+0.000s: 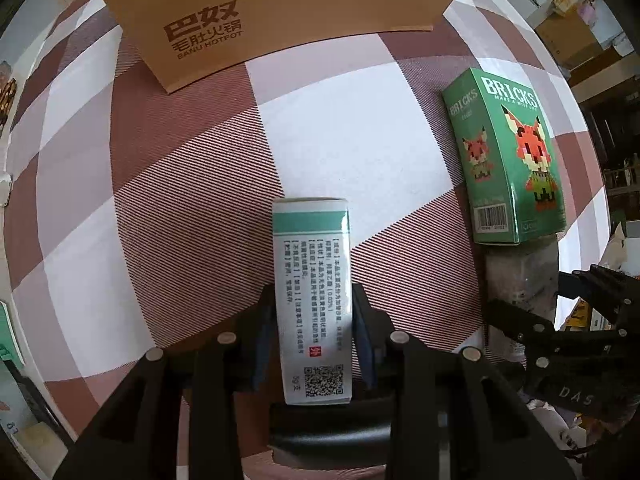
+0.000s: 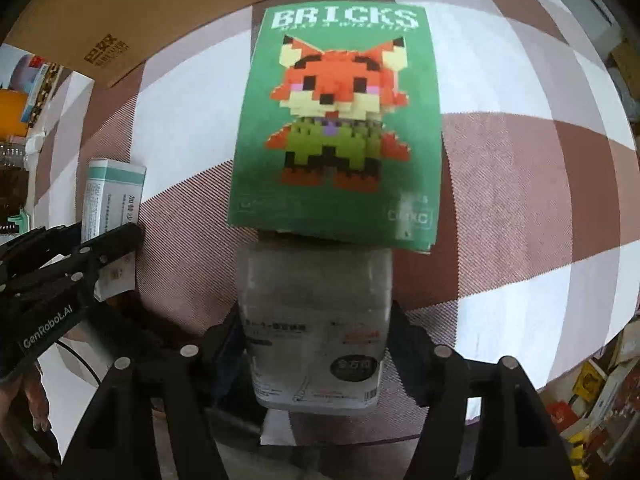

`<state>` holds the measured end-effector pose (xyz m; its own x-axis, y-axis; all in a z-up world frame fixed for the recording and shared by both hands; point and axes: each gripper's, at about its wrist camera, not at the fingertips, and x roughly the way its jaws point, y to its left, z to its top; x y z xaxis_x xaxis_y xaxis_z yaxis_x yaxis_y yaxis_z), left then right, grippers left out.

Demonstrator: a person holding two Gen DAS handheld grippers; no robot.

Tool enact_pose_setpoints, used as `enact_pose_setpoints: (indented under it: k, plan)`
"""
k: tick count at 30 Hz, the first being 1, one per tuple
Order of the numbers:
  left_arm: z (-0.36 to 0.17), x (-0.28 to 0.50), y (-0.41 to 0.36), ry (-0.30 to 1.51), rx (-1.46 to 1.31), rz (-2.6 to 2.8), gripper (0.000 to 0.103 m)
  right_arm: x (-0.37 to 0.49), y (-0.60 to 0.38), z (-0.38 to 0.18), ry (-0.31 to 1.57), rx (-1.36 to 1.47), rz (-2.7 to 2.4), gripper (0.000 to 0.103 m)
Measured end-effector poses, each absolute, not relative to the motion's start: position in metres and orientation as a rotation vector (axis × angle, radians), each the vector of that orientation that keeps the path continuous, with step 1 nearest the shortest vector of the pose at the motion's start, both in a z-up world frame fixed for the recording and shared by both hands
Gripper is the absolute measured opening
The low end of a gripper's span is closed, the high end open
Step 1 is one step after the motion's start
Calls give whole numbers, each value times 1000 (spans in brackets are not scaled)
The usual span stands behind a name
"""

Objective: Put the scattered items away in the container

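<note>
- Brown-and-white checked tablecloth (image 1: 192, 208) under everything, striped weave in the darker squares.
- Left gripper (image 1: 313, 344) pointing down, narrow, clamped on a white carton with a teal band (image 1: 312, 280); printed Chinese text and a QR code on the upper face; pads pressed against both long sides.
- Same carton at the left edge of the right wrist view (image 2: 114, 200), partly behind the left gripper's black linkage.
- Right gripper (image 2: 318, 344) pointing down, jaws about half spread, closed on a translucent plastic packet (image 2: 316, 312) with grey printing and a black round mark; fingers touching both sides.
- Green BRICKS box (image 2: 336, 128) with a pixel-block fox, flat on the cloth, just beyond the packet; near edge at or over the packet's far end, contact unclear.
- Green box right of the carton in the left wrist view (image 1: 508, 152), well apart from it.
- Brown kraft paper bag (image 1: 280, 16) printed BANU HOTPOT at the far side, clear of both grippers.
- Clutter of cartons beyond the table's right edge (image 2: 592, 392), too blurred to name.
</note>
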<state>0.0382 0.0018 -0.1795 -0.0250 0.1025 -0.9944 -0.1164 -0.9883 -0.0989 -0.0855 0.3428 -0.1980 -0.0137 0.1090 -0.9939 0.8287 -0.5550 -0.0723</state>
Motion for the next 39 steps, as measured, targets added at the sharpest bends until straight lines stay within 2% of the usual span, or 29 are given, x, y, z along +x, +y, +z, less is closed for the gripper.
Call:
enact_pose_setpoints:
  k: [4,16,22,27,39]
  plan:
    - [-178,42,-9,-26,-2088,2141,31,-99,358,-189,913,1730,-1640,66]
    - [-121,28,-18,-105,-1982,2232,31,-131,380,-107,740,1629,-1731,66]
    - [-90,14,-6,-122,-1916,2303,31,-141,349,-70,717,1537,-1718,66]
    - [-64,1,6,-148,-1865,2356,31,-126,299,-68,715,1466,-1668,66]
    - [-15,-22,3,-182,-1773,2480,31,-115,245,-28,740,1318,-1552,66]
